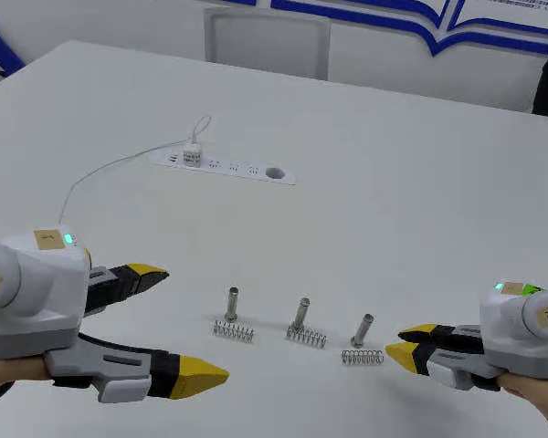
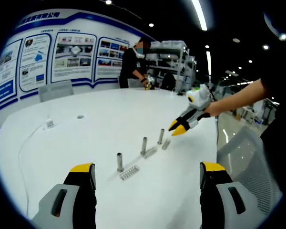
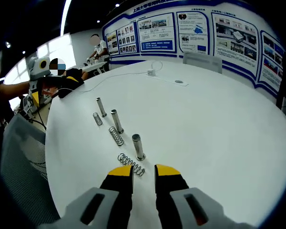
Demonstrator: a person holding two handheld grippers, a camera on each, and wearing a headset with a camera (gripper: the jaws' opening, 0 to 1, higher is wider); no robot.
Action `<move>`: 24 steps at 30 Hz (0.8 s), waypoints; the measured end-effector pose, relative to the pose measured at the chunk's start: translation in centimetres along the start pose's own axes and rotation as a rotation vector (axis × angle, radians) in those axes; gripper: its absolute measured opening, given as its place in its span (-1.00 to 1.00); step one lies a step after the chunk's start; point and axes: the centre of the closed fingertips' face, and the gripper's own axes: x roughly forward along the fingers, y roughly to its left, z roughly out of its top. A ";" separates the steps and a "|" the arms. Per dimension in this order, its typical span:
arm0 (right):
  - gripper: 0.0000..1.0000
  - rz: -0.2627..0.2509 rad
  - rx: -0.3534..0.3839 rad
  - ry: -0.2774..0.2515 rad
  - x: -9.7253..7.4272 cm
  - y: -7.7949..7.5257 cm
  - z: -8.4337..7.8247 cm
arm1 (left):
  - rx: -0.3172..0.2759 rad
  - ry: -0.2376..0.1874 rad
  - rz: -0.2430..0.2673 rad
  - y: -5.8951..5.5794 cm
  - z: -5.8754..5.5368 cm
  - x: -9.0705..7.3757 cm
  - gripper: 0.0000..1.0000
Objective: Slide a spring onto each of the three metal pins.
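Three metal pins stand upright in a row on the white table: left pin, middle pin, right pin. A loose spring lies in front of each. My left gripper is wide open left of the row with nothing between its jaws. My right gripper sits just right of the right spring, its jaws a narrow gap apart and holding nothing. In the right gripper view the nearest spring lies just ahead of the right gripper.
A white power strip with a plugged-in charger and its cable lies further back on the table. A grey chair stands beyond the far edge. A person stands in the background.
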 end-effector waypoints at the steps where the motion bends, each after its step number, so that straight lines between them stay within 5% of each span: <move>1: -0.63 0.012 -0.020 0.016 0.2 0.2 -0.3 | -0.001 0.000 -0.001 0.0 -0.1 0.0 0.85; 5: -0.60 0.032 -0.054 0.058 0.9 0.4 -1.2 | -0.022 -0.030 -0.003 0.0 0.2 -0.1 0.85; 24: -0.56 0.183 -0.199 0.178 3.2 2.0 -1.9 | -0.029 -0.023 0.015 0.9 0.2 -0.2 0.82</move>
